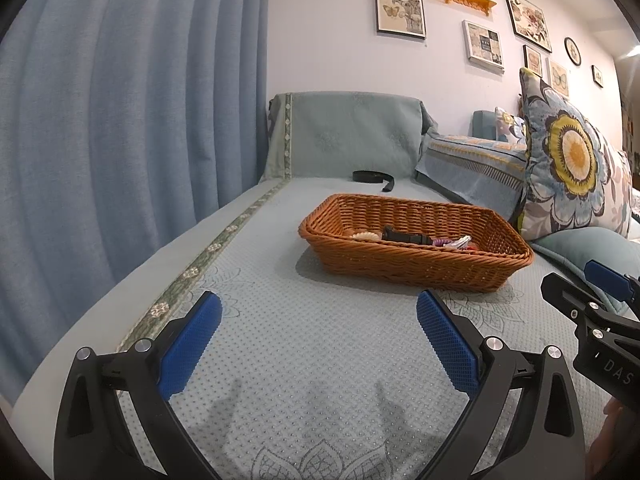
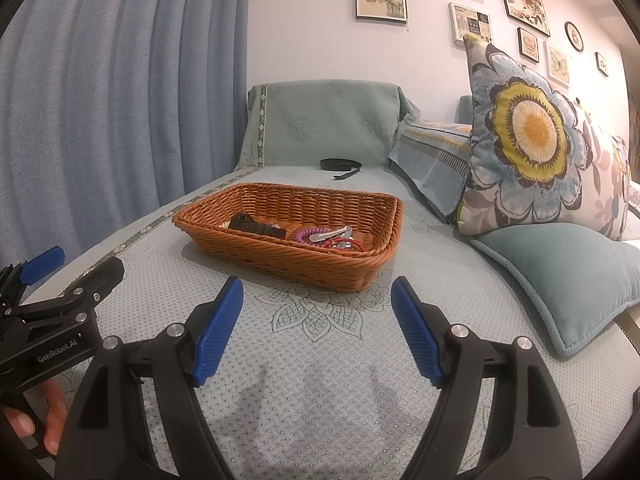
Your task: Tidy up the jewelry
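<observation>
A brown wicker basket (image 1: 420,264) (image 2: 280,256) sits on the pale blue sofa cover. Inside lie a black clip (image 1: 406,237) (image 2: 256,226), a purple coil hair tie (image 2: 306,235), a silver hair clip (image 2: 334,233), a red band (image 2: 352,245) and a pale beaded piece (image 1: 364,235). My left gripper (image 1: 318,312) is open and empty, short of the basket. My right gripper (image 2: 316,292) is open and empty, just before the basket's near wall. A black strap (image 1: 374,178) (image 2: 342,166) lies on the seat behind the basket.
A blue curtain (image 1: 120,120) hangs on the left. A large floral cushion (image 2: 532,140) and a plain teal cushion (image 2: 560,276) lie to the right of the basket. The sofa armrest (image 2: 324,120) stands behind. Framed pictures hang on the wall.
</observation>
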A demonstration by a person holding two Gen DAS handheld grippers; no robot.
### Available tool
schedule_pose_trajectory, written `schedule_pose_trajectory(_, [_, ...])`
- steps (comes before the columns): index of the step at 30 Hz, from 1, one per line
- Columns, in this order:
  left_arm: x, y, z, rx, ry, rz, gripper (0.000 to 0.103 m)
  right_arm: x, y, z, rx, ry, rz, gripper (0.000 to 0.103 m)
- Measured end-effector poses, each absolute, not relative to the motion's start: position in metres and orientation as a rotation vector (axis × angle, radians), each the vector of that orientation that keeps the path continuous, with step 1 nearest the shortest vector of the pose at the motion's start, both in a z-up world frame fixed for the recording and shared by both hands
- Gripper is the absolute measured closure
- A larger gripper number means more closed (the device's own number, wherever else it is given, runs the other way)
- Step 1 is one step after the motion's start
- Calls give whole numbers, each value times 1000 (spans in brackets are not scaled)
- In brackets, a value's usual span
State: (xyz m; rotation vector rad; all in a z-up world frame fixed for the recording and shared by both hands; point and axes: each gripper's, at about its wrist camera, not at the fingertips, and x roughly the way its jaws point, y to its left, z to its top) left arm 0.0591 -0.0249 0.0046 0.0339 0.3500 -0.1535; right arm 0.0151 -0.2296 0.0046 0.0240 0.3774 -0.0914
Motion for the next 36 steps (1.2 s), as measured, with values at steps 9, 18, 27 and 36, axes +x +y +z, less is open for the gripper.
schedule_pose_trajectory(9, [59, -25, 4, 33, 353, -152, 8, 15, -230, 5, 24, 378, -91, 30])
schedule_pose_trajectory(18, [59, -24, 4, 33, 353, -151, 8, 16, -229, 4, 24, 379, -92, 29])
schedule_pose_trajectory(27, [59, -24, 4, 37, 355, -151, 8, 16, -229, 4, 23, 379, -92, 28])
schedule_pose_trajectory(36, [60, -23, 4, 37, 359, -151, 8, 16, -229, 4, 22, 379, -92, 28])
